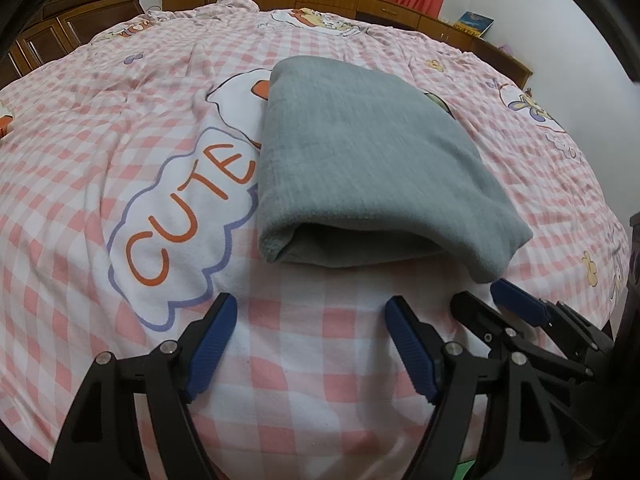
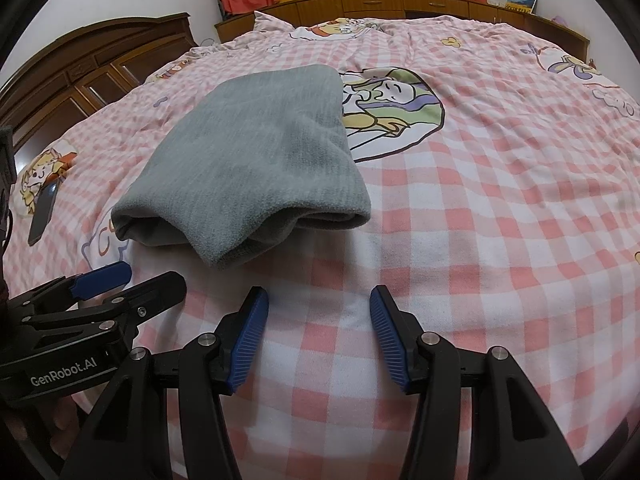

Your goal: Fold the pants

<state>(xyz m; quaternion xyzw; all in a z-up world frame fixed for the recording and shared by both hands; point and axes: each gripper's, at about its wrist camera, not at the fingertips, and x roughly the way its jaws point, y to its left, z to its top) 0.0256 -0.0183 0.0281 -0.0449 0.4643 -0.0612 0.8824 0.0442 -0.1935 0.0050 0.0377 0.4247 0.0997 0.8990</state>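
The grey pants lie folded into a thick rectangle on the pink checked bed cover; they also show in the right wrist view. My left gripper is open and empty, just short of the fold's near open edge. My right gripper is open and empty, near the pants' near right corner. Each gripper shows in the other's view: the right one beside the left, the left one at lower left. Neither touches the pants.
A dark phone lies on the cover at the left. A wooden headboard stands at the left. Wooden drawers run behind the bed under red curtains, with a book on top.
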